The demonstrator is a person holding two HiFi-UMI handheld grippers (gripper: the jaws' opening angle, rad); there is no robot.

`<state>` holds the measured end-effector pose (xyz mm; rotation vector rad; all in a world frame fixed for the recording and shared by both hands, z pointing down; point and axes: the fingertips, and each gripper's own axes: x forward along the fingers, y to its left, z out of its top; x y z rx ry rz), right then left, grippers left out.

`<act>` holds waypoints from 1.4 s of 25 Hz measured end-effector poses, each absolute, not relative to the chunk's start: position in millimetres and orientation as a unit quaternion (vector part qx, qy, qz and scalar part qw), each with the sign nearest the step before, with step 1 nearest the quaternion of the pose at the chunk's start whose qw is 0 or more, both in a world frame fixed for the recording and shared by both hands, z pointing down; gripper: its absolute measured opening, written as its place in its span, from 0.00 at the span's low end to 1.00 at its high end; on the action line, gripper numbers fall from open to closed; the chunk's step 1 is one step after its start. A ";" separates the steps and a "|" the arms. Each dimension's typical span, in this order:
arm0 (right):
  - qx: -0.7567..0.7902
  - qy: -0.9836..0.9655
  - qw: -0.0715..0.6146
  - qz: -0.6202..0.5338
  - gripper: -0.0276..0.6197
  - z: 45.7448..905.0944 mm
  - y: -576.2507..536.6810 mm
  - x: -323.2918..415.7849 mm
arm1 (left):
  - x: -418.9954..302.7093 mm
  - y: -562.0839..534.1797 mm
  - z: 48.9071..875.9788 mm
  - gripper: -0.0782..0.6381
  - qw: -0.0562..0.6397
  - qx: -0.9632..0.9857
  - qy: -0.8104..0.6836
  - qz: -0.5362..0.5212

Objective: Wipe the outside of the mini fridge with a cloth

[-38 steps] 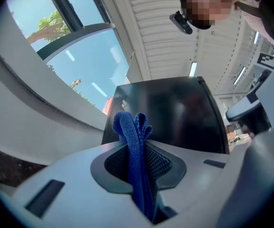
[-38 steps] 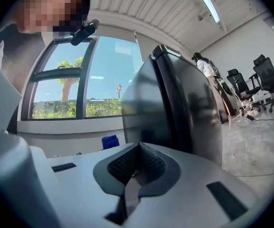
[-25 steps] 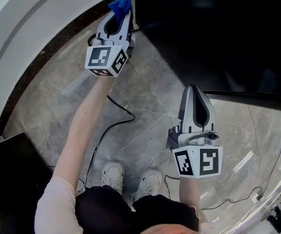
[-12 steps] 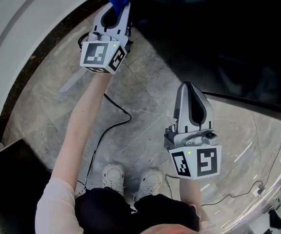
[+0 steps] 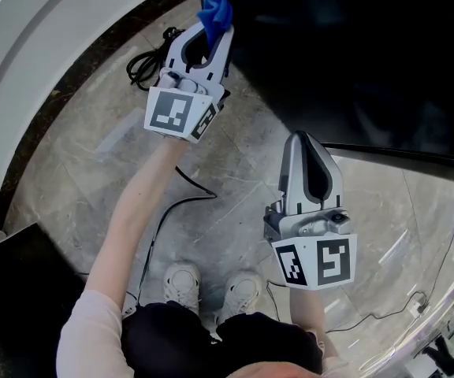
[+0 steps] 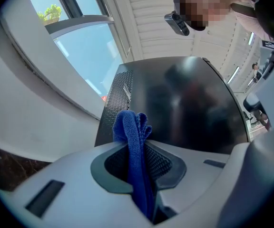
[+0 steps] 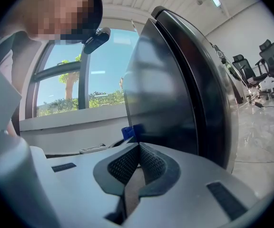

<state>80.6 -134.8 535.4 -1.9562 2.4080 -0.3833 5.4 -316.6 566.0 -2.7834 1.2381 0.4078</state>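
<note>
The black mini fridge [image 5: 353,61] fills the upper right of the head view; its glossy side [image 6: 189,103] faces the left gripper and its front edge [image 7: 184,80] stands before the right one. My left gripper [image 5: 211,24] is shut on a blue cloth [image 5: 215,10], whose folded end [image 6: 133,127] sticks out past the fingertips, at the fridge's left side. My right gripper [image 5: 310,150] hangs lower, near the fridge's front corner, shut with nothing between its fingers; a bit of the blue cloth [image 7: 130,132] shows beyond it.
A black cable [image 5: 150,57] lies coiled on the stone floor by a white curved wall [image 5: 46,46]. More cable [image 5: 172,211] runs toward the person's shoes [image 5: 184,282]. A black box [image 5: 14,290] sits at lower left. Office chairs [image 7: 270,61] stand far right.
My left gripper with the blue cloth has moved right and slightly down along the fridge's side. The right gripper has stayed almost still.
</note>
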 end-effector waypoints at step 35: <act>-0.735 0.675 0.026 -0.061 0.06 493.4 -72.4 188.4 | 139.5 -109.5 544.0 0.19 -0.018 -0.962 0.204 0.180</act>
